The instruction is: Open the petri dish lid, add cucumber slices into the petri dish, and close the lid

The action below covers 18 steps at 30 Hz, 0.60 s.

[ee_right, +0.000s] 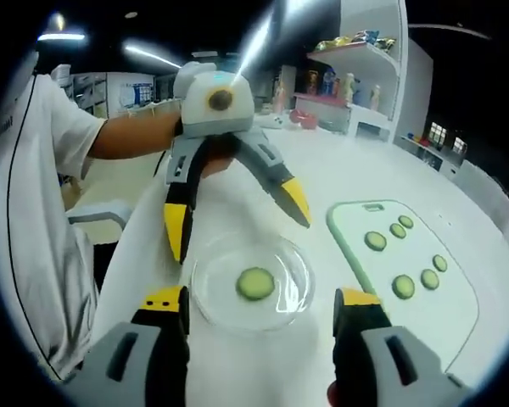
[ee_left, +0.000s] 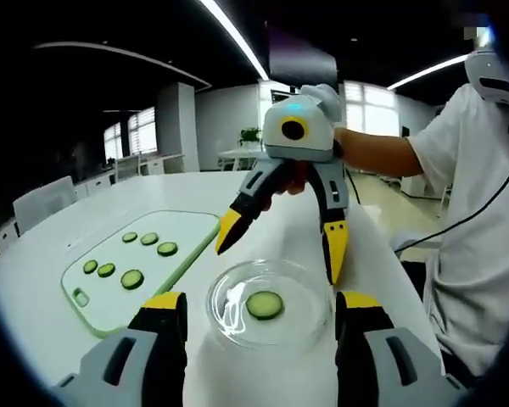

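The petri dish (ee_left: 270, 303) sits on the white table (ee_left: 59, 254), and one cucumber slice (ee_left: 265, 304) lies flat in the middle of it. Beside the dish is a green cutting board (ee_left: 110, 292) with six more slices (ee_left: 132, 279) waiting on it. In the left gripper view, the left gripper (ee_left: 261, 315) stands with its yellow-tipped jaws spread wide, one on each side of the dish, holding nothing. The right gripper (ee_left: 280, 242) hangs just past the far side of the dish, jaws spread wide too and empty, tips pointing down toward the dish. In the right gripper view the same dish (ee_right: 251, 283) lies between that gripper's own jaws (ee_right: 261, 315), with the other gripper (ee_right: 237, 222) just beyond it and the board (ee_right: 445, 318) off to the side. I cannot tell where the lid is; the dish looks open. My guess is that the job now is to fetch another slice. To do that well, go over to the board slowly, come straight down on one slice, and squeeze softly on its edges so it does not squash or slip. Then carry it over the dish, hold it low, and let go next to the first slice. Keep the dish from getting bumped, because it is light and could slide.
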{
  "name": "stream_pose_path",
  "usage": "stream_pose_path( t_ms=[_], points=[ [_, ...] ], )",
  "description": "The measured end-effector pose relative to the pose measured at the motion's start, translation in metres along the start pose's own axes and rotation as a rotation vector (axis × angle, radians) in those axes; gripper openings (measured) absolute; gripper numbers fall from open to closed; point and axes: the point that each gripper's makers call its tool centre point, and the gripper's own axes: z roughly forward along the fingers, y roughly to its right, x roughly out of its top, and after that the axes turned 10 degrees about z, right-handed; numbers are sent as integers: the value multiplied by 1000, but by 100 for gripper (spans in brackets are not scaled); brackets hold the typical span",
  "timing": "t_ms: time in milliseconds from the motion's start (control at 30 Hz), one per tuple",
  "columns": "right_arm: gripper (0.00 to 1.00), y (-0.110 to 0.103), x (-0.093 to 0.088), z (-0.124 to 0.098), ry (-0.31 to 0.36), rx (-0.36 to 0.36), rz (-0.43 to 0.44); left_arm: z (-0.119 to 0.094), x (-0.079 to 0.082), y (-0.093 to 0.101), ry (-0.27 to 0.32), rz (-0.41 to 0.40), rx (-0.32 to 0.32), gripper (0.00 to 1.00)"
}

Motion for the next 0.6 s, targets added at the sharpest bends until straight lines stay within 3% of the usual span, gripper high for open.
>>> stream_pose_path(
  t_ms=[233,400,600],
  points=[
    [67,17,17,-13,116,-92,44,-6,9,-15,29,-17,99,70],
    [67,29,32,-24,225,-166,99,-13,8,-29,10,-31,182,69],
    [68,45,36,-42,320,-282,134,-28,25,-46,53,-24,297,69]
  ],
)
